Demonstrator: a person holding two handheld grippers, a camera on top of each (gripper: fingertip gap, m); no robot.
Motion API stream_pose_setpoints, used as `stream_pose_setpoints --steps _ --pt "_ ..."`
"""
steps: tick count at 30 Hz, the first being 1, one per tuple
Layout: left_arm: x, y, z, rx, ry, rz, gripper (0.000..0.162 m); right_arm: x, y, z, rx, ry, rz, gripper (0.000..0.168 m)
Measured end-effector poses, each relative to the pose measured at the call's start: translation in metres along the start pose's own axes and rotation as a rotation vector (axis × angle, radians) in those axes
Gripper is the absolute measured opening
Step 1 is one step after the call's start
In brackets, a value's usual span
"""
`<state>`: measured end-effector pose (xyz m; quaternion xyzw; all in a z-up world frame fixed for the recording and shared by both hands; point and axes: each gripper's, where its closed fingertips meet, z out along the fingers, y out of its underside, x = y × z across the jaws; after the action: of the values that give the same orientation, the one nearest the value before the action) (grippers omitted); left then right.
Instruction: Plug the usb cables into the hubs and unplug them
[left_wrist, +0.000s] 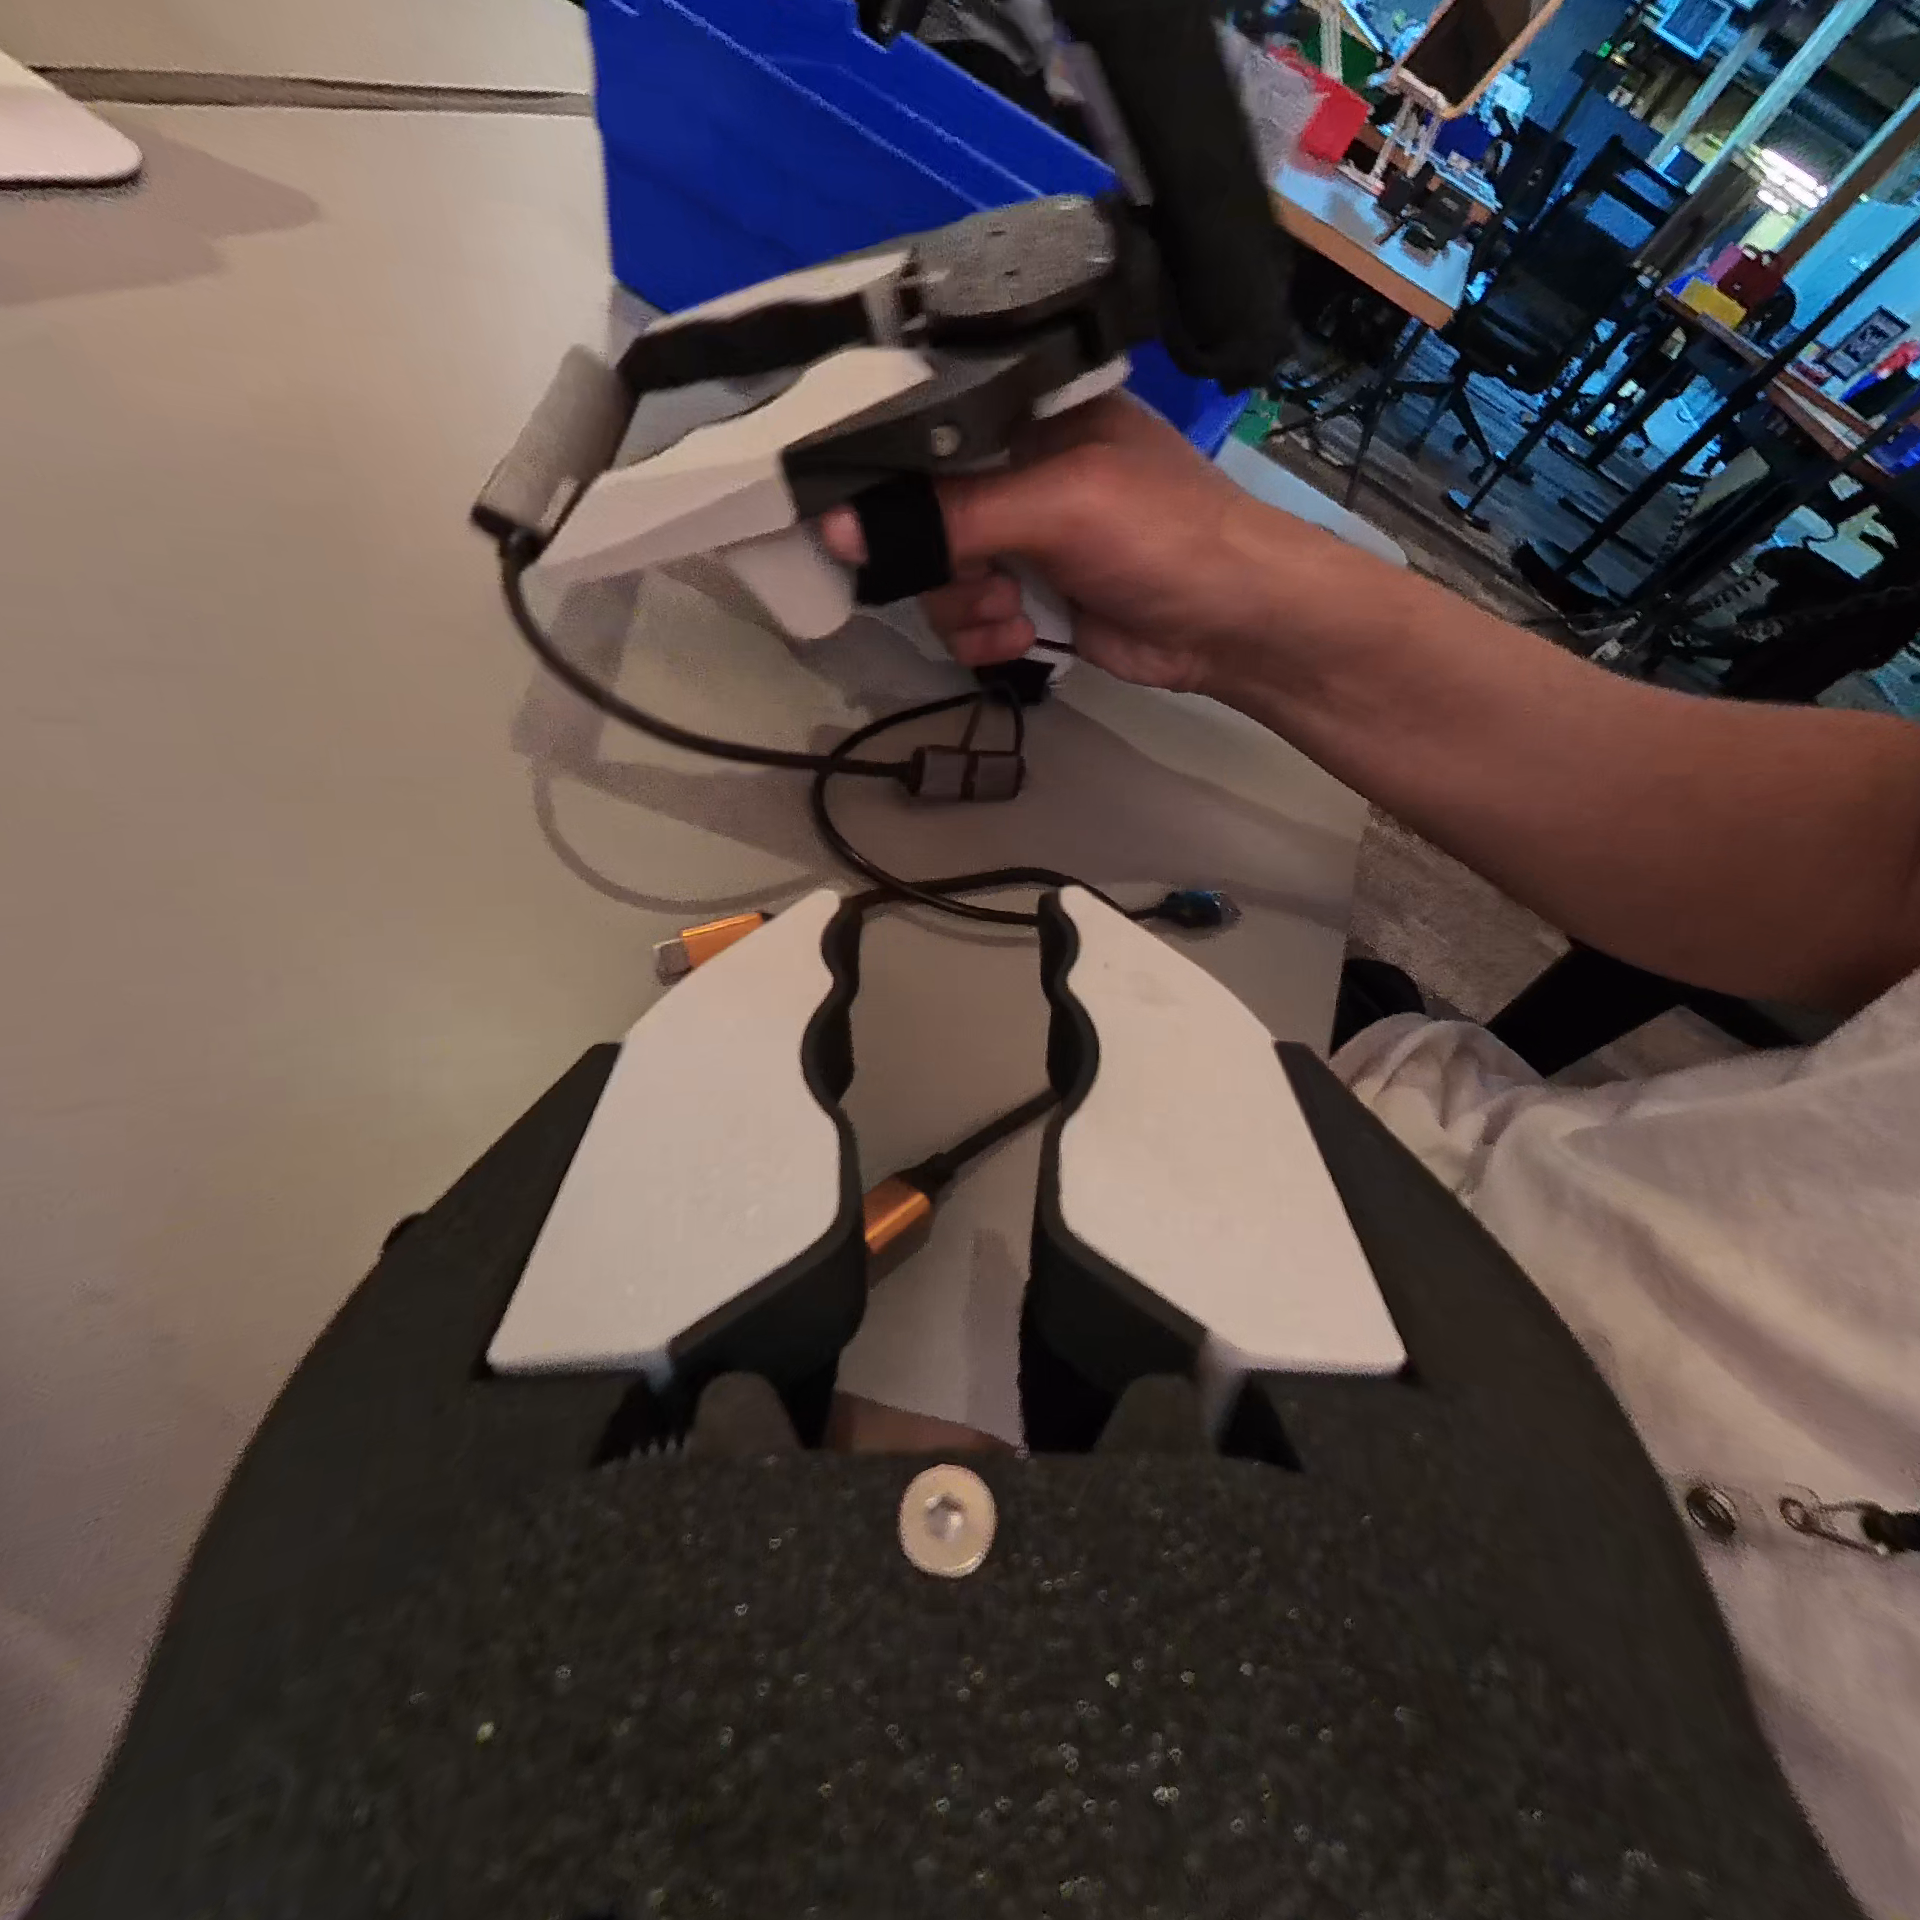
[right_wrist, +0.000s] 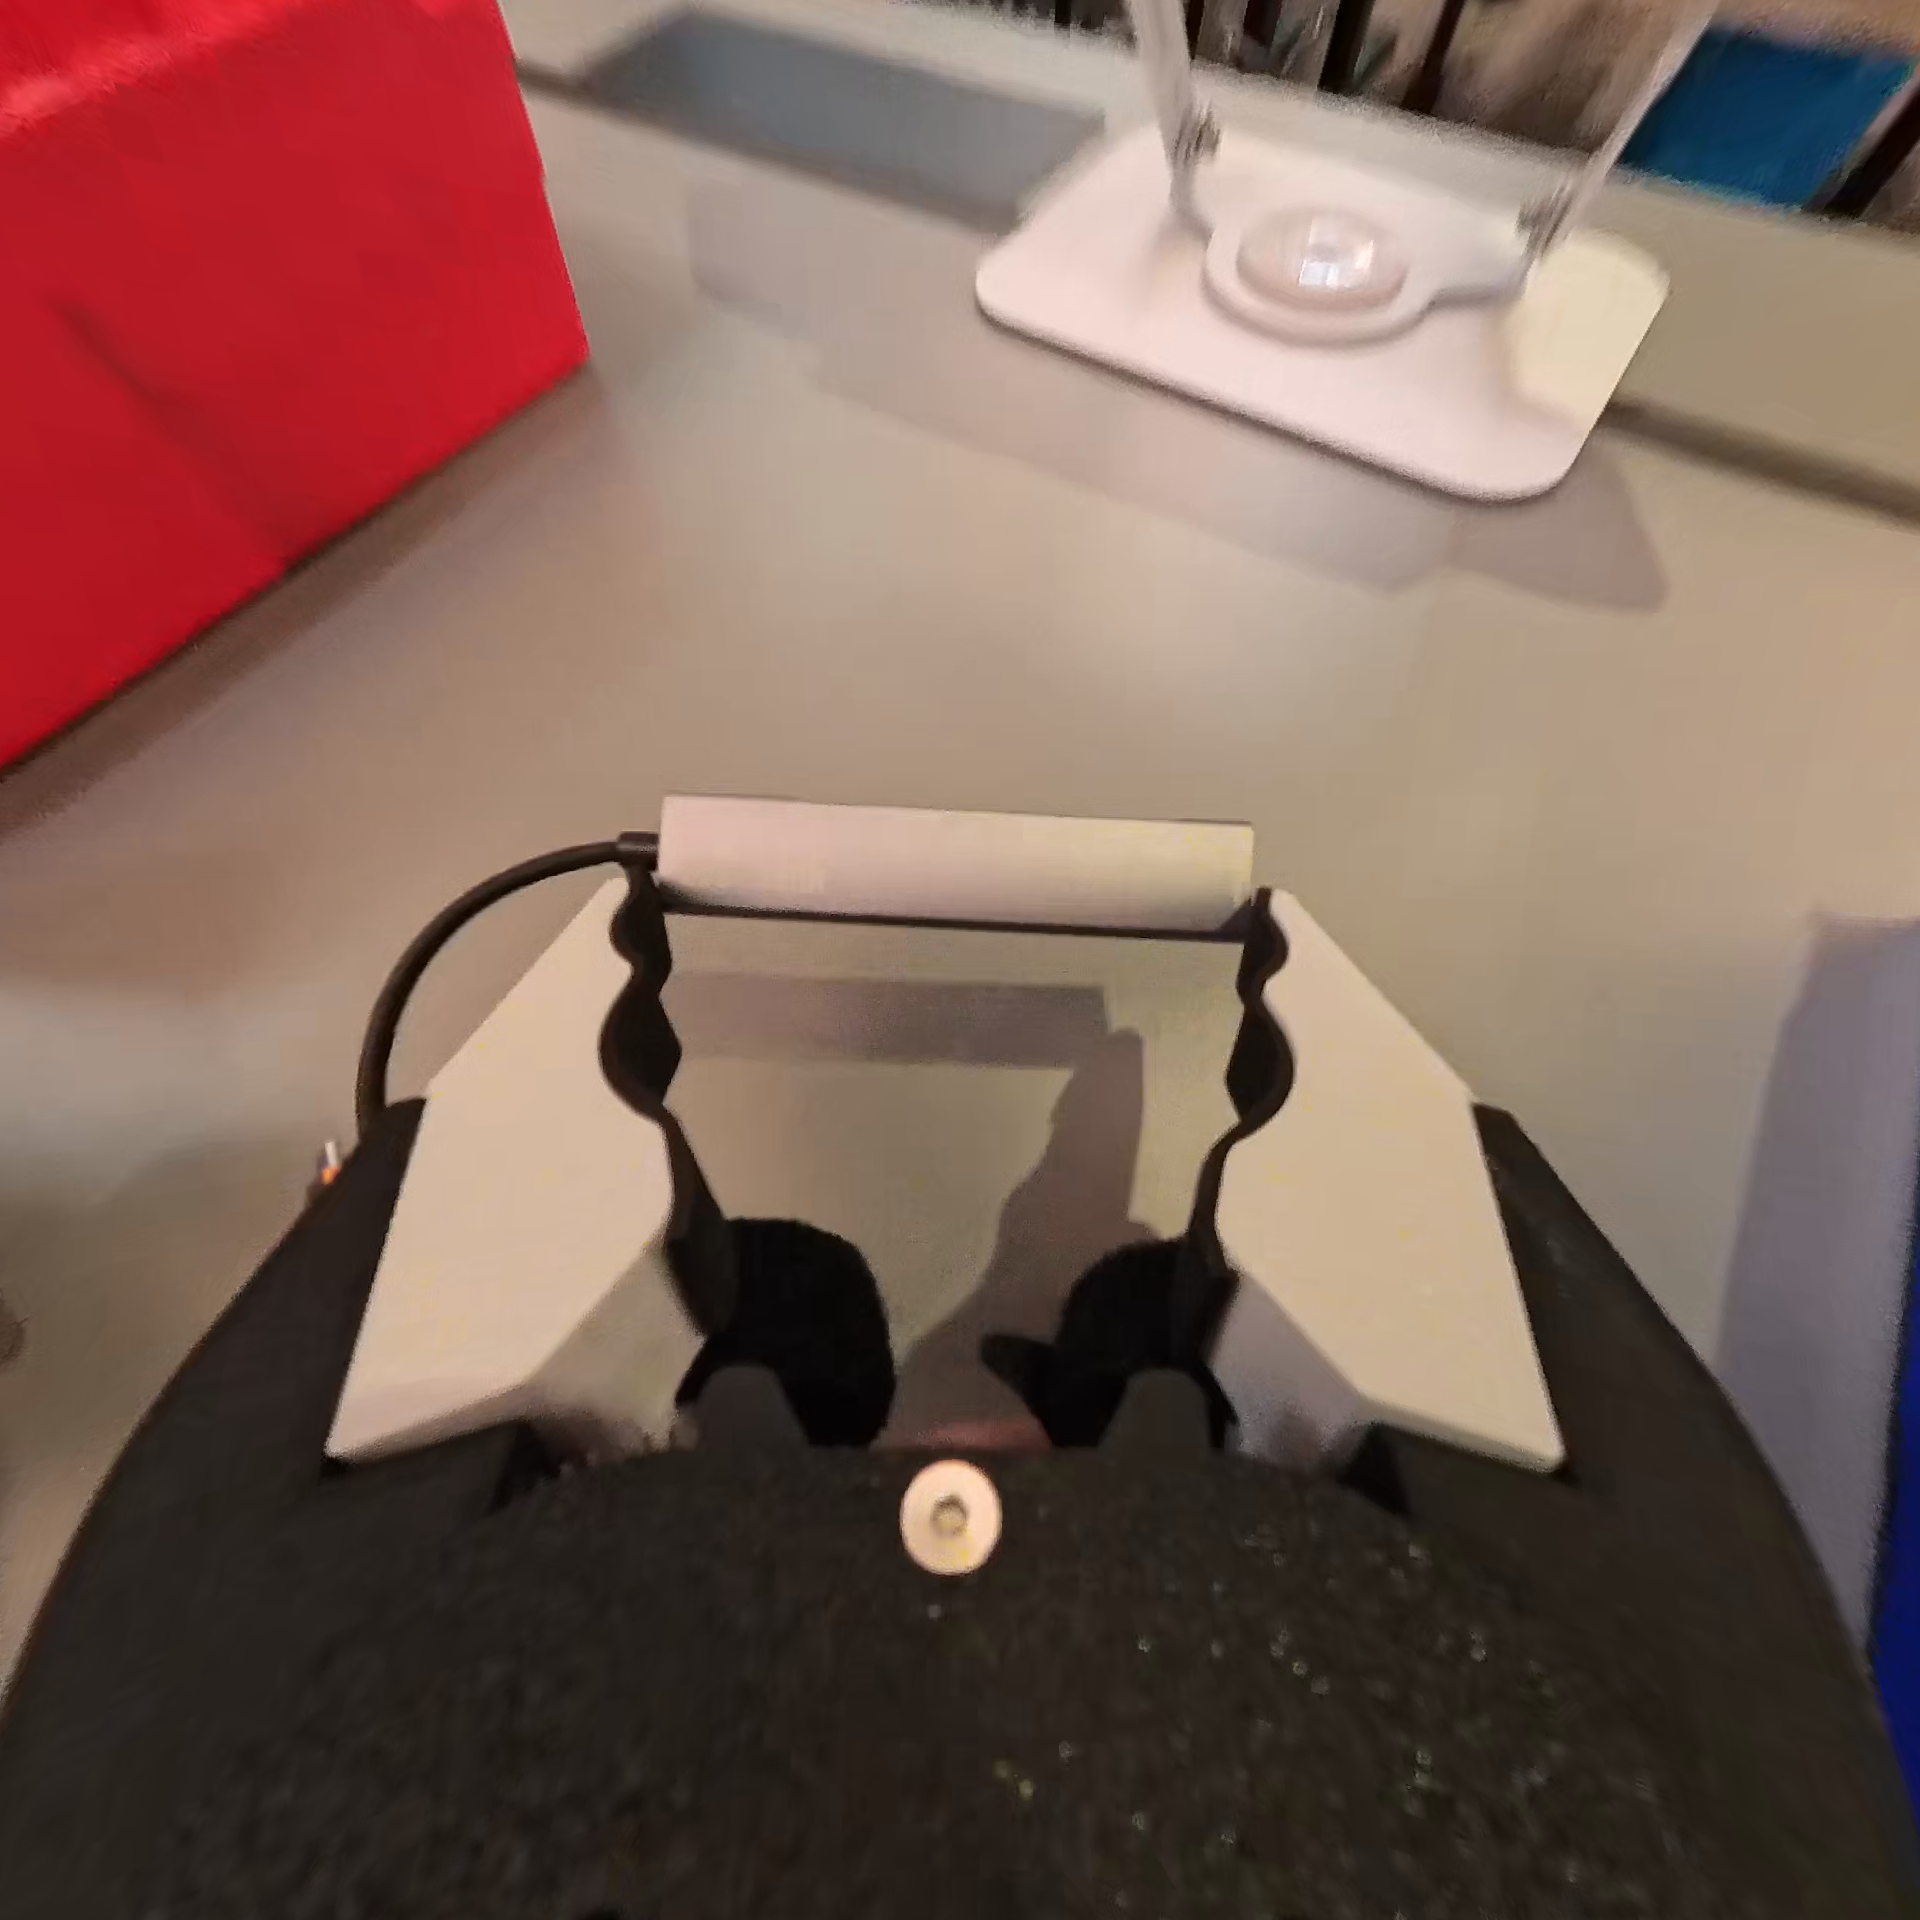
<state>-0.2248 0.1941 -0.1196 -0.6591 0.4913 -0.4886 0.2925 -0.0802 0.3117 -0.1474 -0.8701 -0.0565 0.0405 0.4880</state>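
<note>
R tongs (right_wrist: 951, 914): fingers spread wide, clamped end to end on a grey bar-shaped adapter (right_wrist: 956, 862), held crosswise at the fingertips, clear above the worktop (right_wrist: 935, 623). Black cable (right_wrist: 436, 935) exits the bar's left end and curves back past my left finger. In the L view the same bar (left_wrist: 540, 457) sits in the R tongs (left_wrist: 561, 488), cable (left_wrist: 644, 707) hanging from it in loops to a small grey block (left_wrist: 961, 774) w/ more leads, hanging below my hand (left_wrist: 1091, 551).

L tongs (left_wrist: 951, 925): partly open, nothing gripped. Hovering over the worktop (left_wrist: 260, 727); an orange-sleeved plug (left_wrist: 899, 1210) w/ black lead lies between the fingers, beneath them. Contact w/ the left finger: cannot tell. A second orange plug (left_wrist: 712, 940) lies just left of the fingertips, a blue-tipped plug (left_wrist: 1195, 906) just right.

Surroundings: blue bin (left_wrist: 779, 156) far side, behind R tongs. Red bin (right_wrist: 239, 312) far left in the R view, white stand base (right_wrist: 1320, 343) far right of it.
</note>
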Motion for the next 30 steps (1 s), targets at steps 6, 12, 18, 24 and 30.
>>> stream_pose_setpoints --steps 6,12,18,24,30 --pt "-0.027 -0.043 -0.003 0.093 -0.089 -0.066 0.043 -0.02 -0.054 -0.041 0.331 0.012 -0.275 0.108" --pt "-0.046 -0.1 0.007 0.171 -0.073 -0.102 0.055 -0.045 -0.081 -0.077 0.548 -0.019 -0.379 0.108" --pt "-0.016 -0.102 0.041 0.03 0.145 -0.062 0.042 -0.077 -0.076 -0.088 0.577 -0.032 -0.56 0.108" --pt "-0.02 -0.089 0.046 -0.086 0.037 0.099 0.01 -0.074 -0.062 -0.09 0.533 -0.024 -0.624 0.091" --pt "-0.029 -0.061 0.034 -0.31 -0.1 0.498 0.009 -0.08 -0.051 -0.116 0.443 -0.281 -0.605 0.067"
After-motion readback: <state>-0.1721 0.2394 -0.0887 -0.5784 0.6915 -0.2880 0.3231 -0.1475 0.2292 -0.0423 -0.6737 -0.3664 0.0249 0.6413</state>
